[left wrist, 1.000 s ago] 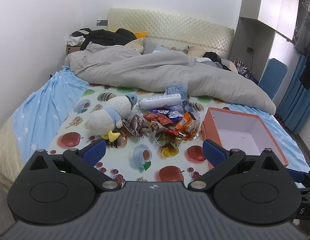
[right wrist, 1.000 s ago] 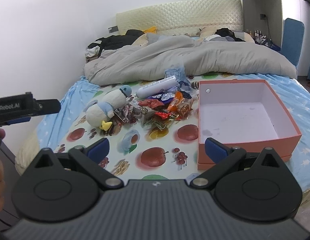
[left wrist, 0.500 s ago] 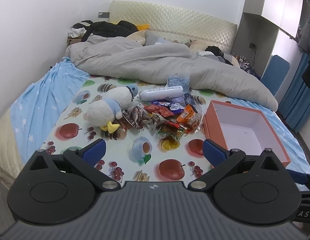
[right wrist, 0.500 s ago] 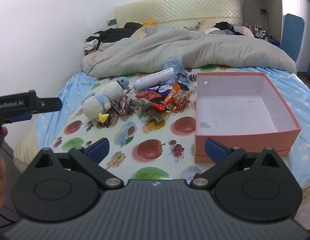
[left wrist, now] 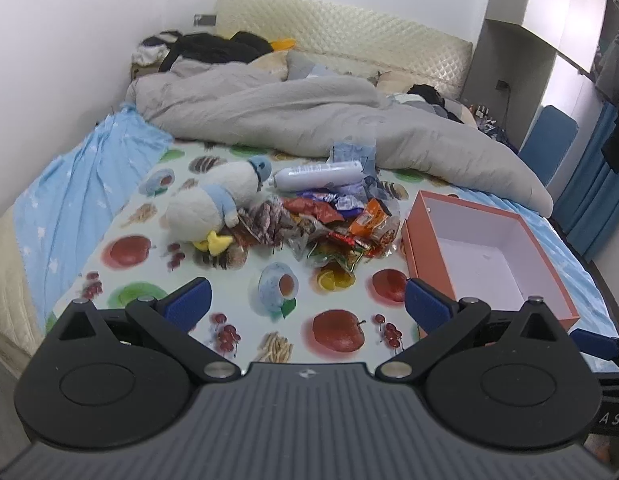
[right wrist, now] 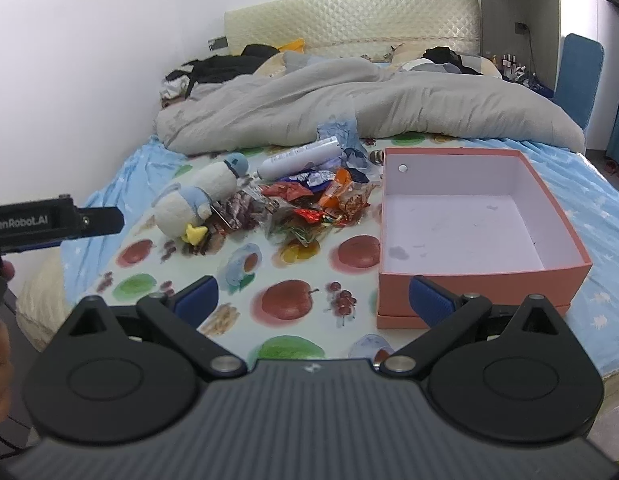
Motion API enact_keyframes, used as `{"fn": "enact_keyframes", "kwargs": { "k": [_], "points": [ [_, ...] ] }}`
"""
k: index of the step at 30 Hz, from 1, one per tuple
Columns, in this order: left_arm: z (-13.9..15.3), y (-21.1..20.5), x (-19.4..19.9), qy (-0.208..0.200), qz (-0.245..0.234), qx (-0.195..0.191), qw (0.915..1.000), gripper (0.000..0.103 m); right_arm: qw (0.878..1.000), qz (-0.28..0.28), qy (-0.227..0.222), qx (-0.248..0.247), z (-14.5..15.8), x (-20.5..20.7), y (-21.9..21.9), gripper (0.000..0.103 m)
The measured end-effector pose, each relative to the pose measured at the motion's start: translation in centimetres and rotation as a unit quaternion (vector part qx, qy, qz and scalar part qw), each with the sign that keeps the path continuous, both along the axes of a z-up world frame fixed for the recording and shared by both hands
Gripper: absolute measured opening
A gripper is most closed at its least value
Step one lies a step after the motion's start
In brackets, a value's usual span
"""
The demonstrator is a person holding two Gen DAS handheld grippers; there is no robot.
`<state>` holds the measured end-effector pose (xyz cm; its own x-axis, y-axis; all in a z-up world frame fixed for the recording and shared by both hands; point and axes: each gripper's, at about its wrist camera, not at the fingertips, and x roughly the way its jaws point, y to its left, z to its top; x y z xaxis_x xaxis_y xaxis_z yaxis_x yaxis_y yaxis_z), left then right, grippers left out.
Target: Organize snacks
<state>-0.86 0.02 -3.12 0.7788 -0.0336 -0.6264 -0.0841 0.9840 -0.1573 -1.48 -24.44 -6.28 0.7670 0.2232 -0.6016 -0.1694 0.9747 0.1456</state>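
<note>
Both the left gripper (left wrist: 307,304) and right gripper (right wrist: 315,298) hover spread apart, empty, well short of the snack pile (left wrist: 333,224).

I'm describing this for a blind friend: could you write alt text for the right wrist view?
A pile of snack packets lies on a fruit-print cloth on a bed, left of an empty pink box. A plush duck and white bottle lie beside the pile. The right gripper hovers near, fingers open and holding nothing.
</note>
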Motion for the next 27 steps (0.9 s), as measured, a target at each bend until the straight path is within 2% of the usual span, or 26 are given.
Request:
{"fn": "enact_keyframes", "kwargs": {
  "k": [8,12,17,18,19,20,22,23,25,27],
  "points": [
    [-1.2,-0.3,0.8,0.008,-0.005,-0.013,0.9999,0.103,1.0,0.0,0.002,0.012,-0.2,0.6,-0.1,0.103],
    [-2.7,0.2,1.7,0.013,-0.002,-0.025,0.9996,0.103,1.0,0.004,-0.001,-0.018,-0.7,1.1,0.8,0.102],
    [-5.3,1.4,3.8,0.039,-0.002,-0.051,0.9979,0.103,1.0,0.014,0.01,-0.02,-1.5,2.5,1.2,0.086],
    [-5.9,1.6,4.4,0.045,-0.002,-0.053,0.9976,0.103,1.0,0.018,0.014,-0.021,-1.7,2.8,1.3,0.081],
    [-6.3,1.6,4.9,0.05,-0.003,-0.053,0.9973,0.103,0.999,0.022,0.017,-0.024,-2.0,3.1,1.5,0.07],
    [-6.6,1.7,5.4,0.053,-0.007,-0.054,0.9971,0.103,0.999,0.024,0.02,-0.03,-2.3,3.5,1.8,0.067],
    [-7.2,1.6,6.2,0.038,-0.033,-0.06,0.9969,0.102,0.999,0.026,0.02,-0.034,-2.8,4.1,2.2,0.064],
    [-7.5,1.4,6.6,0.031,-0.046,-0.054,0.997,0.102,0.999,0.029,0.021,-0.037,-3.0,4.5,2.4,0.055],
    [-7.8,1.0,7.7,0.025,-0.062,-0.039,0.997,0.102,0.998,0.032,0.027,-0.044,-3.5,5.4,2.7,0.046],
    [-8.5,0.7,9.1,0.029,-0.076,-0.038,0.996,0.1,0.998,0.034,0.031,-0.047,-4.0,6.3,3.1,0.045]
  ]
}}
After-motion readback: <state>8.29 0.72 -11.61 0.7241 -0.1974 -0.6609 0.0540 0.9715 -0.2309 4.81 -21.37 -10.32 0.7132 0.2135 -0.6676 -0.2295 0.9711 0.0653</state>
